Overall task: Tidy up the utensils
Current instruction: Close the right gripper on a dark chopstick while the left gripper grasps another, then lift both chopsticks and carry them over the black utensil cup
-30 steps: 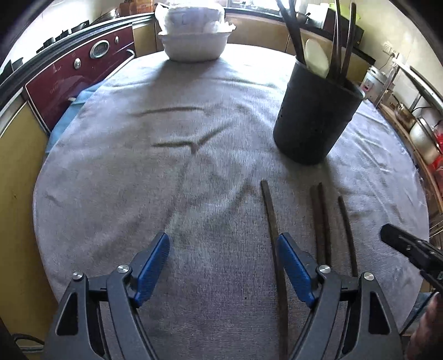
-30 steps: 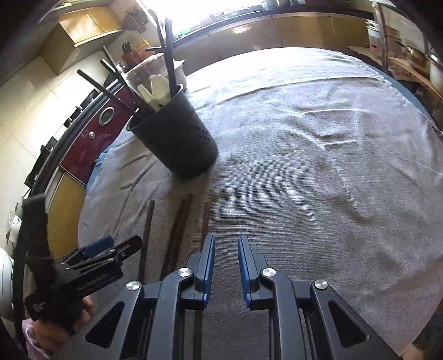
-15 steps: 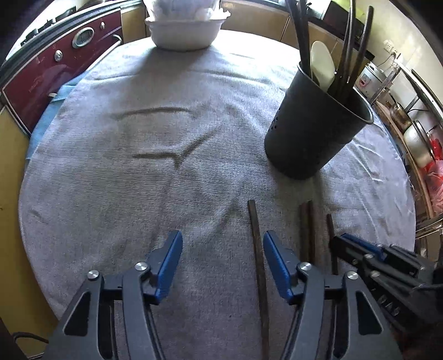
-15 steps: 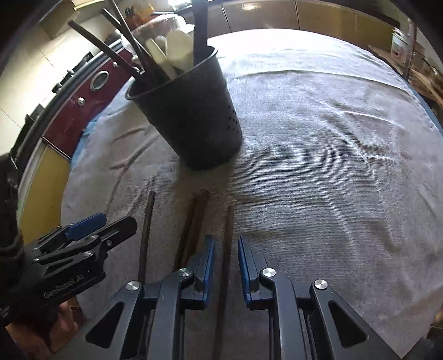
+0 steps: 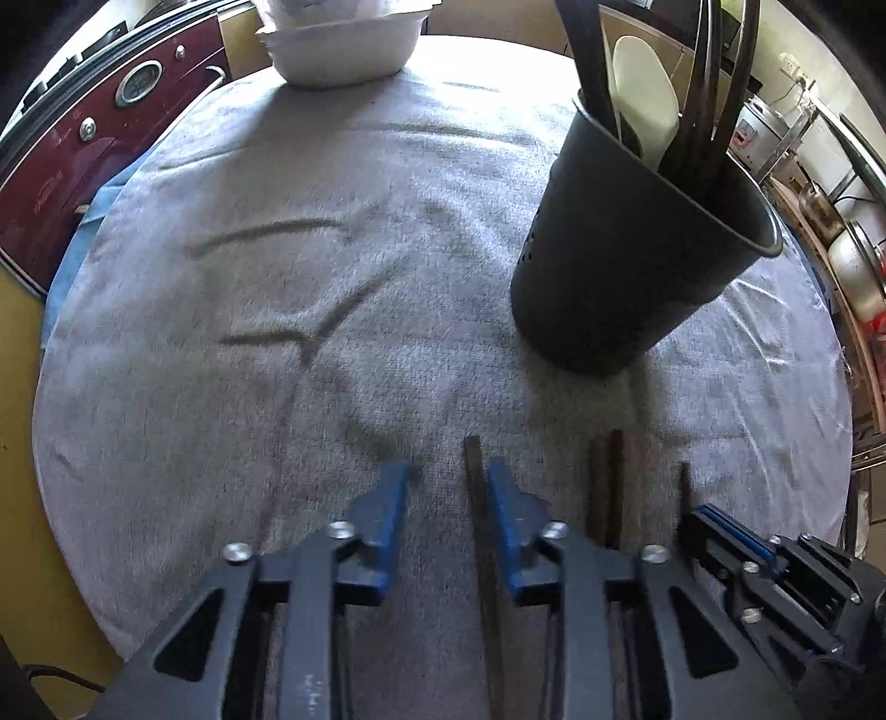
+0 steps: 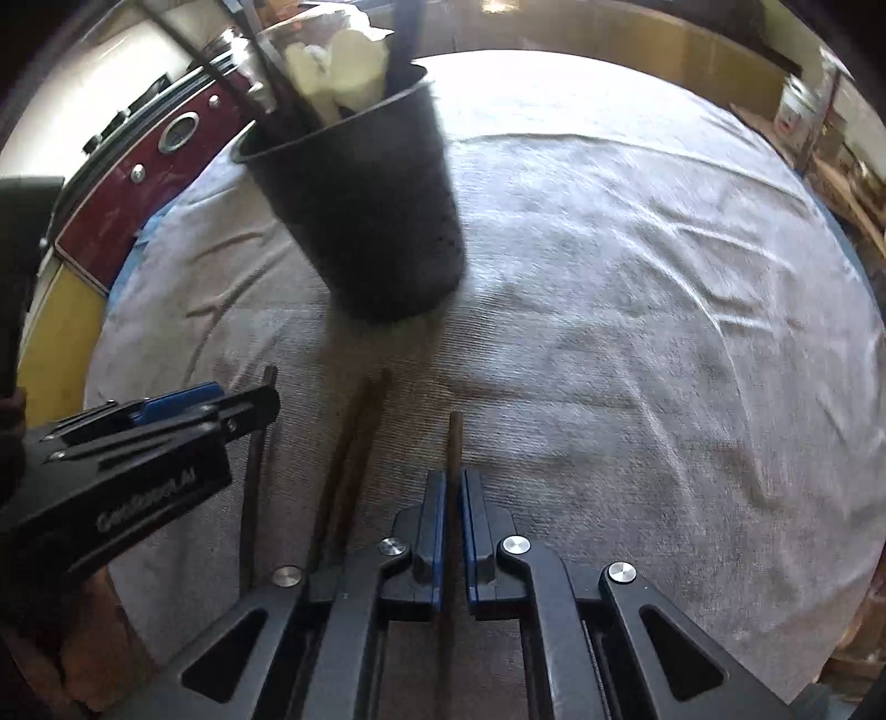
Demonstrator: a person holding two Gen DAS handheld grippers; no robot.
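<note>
Closing left gripper: blue pads drawing together over the leftmost chopstick, which lies between them against the right pad; a gap remains on the other side.
Right gripper: pads pressed together on the rightmost chopstick, whose tip pokes out ahead of them.
Left wrist view only: white bowl at the table's far edge; shelves of metal pots to the right.
Right wrist view only: the grip on the thin stick seen close; left gripper's black body from the side.
Remaining chopsticks: a pair lying side by side, touching, between the two gripped ones.
Holder: black perforated utensil cup standing beyond the sticks, filled with dark utensils and a pale spoon.
Surface: round table under wrinkled grey cloth.
Room: dark red appliance with dials to the left; yellow cabinets behind.
</note>
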